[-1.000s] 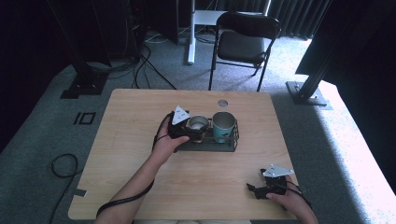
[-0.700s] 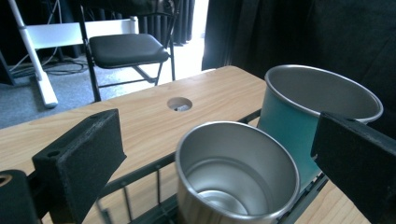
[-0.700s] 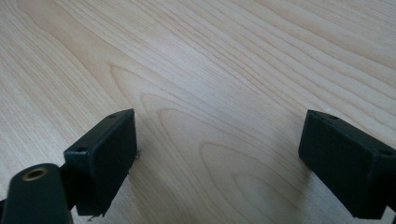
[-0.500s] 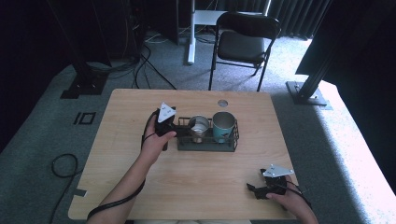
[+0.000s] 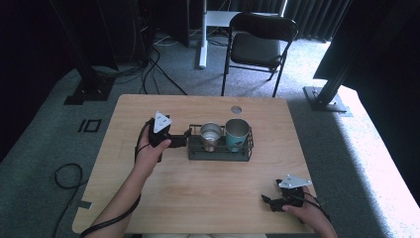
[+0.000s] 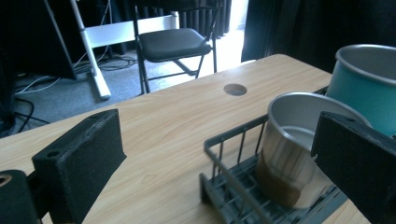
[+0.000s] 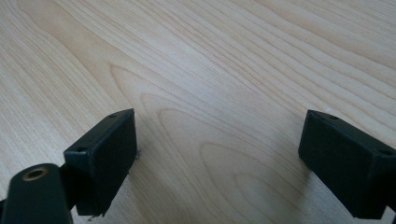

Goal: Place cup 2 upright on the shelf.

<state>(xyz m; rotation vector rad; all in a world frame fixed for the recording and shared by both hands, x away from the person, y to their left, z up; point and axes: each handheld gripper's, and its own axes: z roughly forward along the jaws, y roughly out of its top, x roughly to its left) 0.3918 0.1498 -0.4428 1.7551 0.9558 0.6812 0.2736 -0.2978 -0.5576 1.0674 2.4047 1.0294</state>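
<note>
Left hand-held gripper (image 5: 187,138) wide open, empty, beside wire rack (image 5: 219,154) edge — right hand-held gripper (image 5: 266,201) agape, near table (image 5: 198,198) edge

L forearm comes in from bottom-left of the high view, angled up and to the right, bare to the wrist. L hand (image 5: 151,151) wraps the body of the left gripper (image 5: 187,137), grey 3-cornered plate on top, cable looping back along the arm. It lies roughly level and points right. In the left gripper view its 2 black jaws stand wide apart, nothing pinched between the pads.

R hand (image 5: 307,213) sits at bottom-right of the high view, low near the table edge, gripping the right gripper (image 5: 267,202), which points left. In the right gripper view its jaws also stand wide apart, nothing between them.
</note>
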